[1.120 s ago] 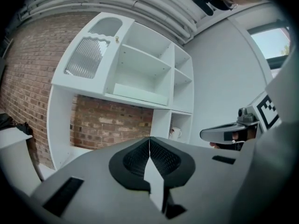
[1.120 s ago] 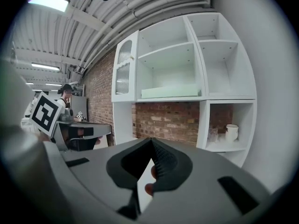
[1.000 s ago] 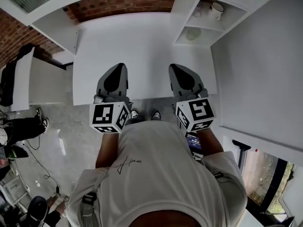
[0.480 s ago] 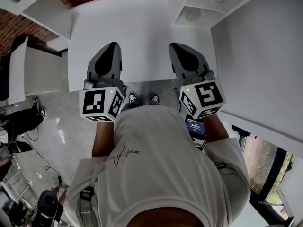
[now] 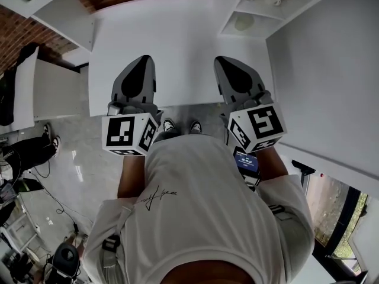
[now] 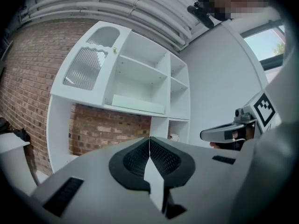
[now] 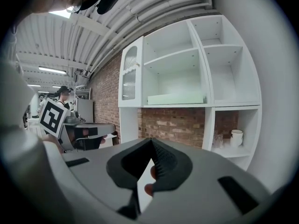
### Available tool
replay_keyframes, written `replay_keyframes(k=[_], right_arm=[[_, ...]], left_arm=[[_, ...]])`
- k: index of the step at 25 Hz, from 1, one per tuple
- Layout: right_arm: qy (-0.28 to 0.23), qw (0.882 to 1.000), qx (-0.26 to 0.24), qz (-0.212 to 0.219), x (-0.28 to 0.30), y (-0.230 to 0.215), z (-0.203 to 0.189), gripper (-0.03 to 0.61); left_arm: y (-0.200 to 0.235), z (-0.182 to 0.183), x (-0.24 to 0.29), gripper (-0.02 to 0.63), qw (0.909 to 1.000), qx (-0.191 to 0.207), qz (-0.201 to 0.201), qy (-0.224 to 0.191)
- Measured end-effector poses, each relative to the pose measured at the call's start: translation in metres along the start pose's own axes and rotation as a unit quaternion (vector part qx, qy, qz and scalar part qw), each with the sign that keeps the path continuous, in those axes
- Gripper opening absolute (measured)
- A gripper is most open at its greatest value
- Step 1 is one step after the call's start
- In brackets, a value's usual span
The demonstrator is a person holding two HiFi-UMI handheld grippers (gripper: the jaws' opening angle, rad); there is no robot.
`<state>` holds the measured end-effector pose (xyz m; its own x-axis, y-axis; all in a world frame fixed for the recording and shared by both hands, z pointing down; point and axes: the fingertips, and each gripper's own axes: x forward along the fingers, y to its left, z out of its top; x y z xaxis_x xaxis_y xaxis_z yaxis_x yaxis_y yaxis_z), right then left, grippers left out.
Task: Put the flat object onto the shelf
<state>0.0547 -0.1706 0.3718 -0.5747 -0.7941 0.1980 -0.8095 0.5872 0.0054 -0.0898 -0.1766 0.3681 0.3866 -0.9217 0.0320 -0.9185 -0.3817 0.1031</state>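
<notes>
The left hand-held gripper (image 6: 149, 141) has its jaws pressed together, the ribbed black pads meeting along one thin seam with nothing between them. The right hand-held gripper (image 7: 150, 143) is likewise closed at the tips and holds nothing. In the head view the left hand-held gripper (image 5: 142, 62) and the right hand-held gripper (image 5: 225, 62) are held side by side but apart, both pointing forward over the near edge of the white counter (image 5: 177, 34), each with its marker cube nearest the person's body. From the left gripper view the right one's cube (image 6: 264, 110) shows off to the right. Beyond the counter a white shelf unit (image 7: 177, 106) stands against a brick wall (image 7: 173, 124). The flat object (image 7: 176, 98), a pale green slab, already lies flat on the shelf board of the wide middle compartment, well apart from both grippers; the left gripper view shows the flat object (image 6: 138, 104) in the same place. To its left the unit has a door with a ribbed glass panel (image 6: 86, 69). A white mug (image 7: 237, 137) stands upright in the lower right compartment, below the compartments beside the slab.
</notes>
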Motion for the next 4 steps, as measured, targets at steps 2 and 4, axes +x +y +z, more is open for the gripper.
replay_keyframes(k=[2,4], right_arm=[[-0.004,1.0,0.0,-0.003,-0.0025,-0.0005,0.0041,0.026],[-0.007,1.0,0.0,-0.009,-0.0069,-0.0024,0.0079,0.026]], left_arm=[[-0.0025,0.0015,-0.0008,0.017,1.0,0.001,-0.003,0.0],[-0.0068,0.0026,-0.0001,0.017,1.0,0.001,-0.008,0.0]])
